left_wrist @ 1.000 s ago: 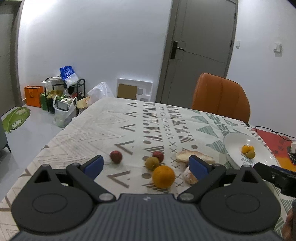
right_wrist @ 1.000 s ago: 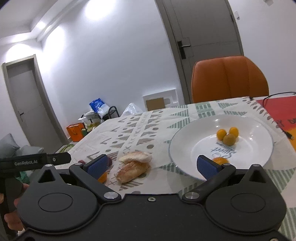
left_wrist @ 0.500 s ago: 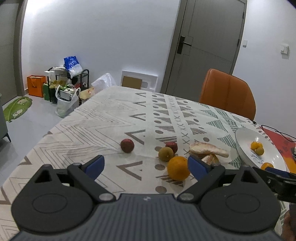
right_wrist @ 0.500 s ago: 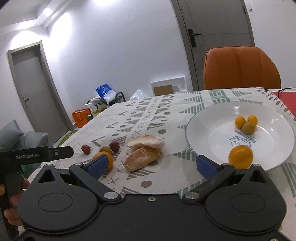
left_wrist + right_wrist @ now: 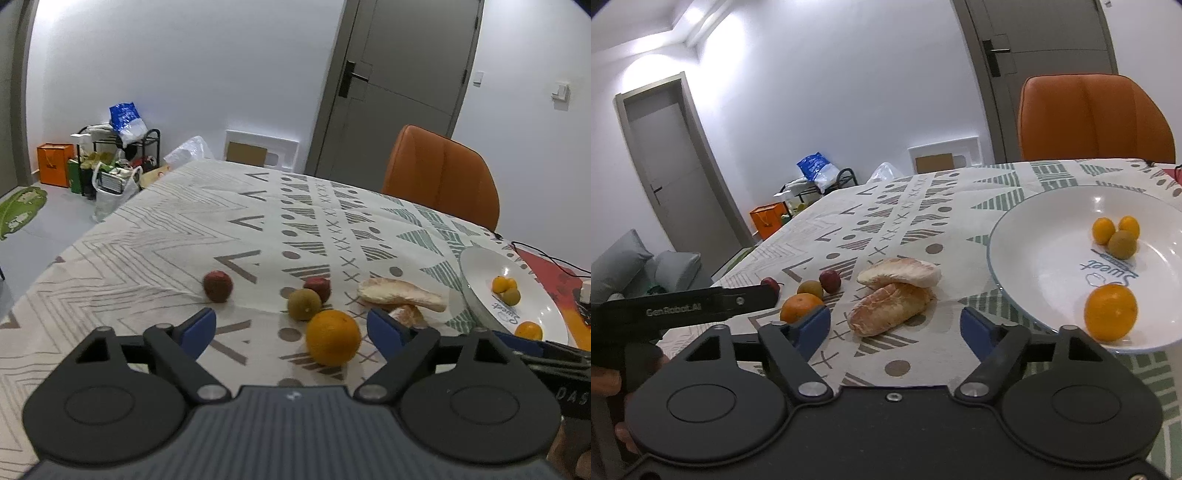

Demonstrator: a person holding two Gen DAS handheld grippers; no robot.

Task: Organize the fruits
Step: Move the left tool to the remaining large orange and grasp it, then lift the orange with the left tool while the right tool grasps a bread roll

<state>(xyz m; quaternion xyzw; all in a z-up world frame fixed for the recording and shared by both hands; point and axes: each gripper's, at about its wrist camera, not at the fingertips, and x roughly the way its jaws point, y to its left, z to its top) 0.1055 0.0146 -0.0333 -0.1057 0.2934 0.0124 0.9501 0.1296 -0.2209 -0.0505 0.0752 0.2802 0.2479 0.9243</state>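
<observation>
The orange (image 5: 333,342) on the tablecloth sits low centre in the left wrist view, just ahead of the left gripper (image 5: 291,328), between its wide-spread, empty blue fingers. The right gripper (image 5: 894,326), also wide and empty, faces the bread (image 5: 891,305), so the left is judged nearer.

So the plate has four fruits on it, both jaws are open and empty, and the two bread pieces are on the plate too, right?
Not the bread: the right wrist view shows both pieces on the tablecloth, beside the plate. Four fruits on the plate and open, empty jaws on both grippers are correct.
</observation>
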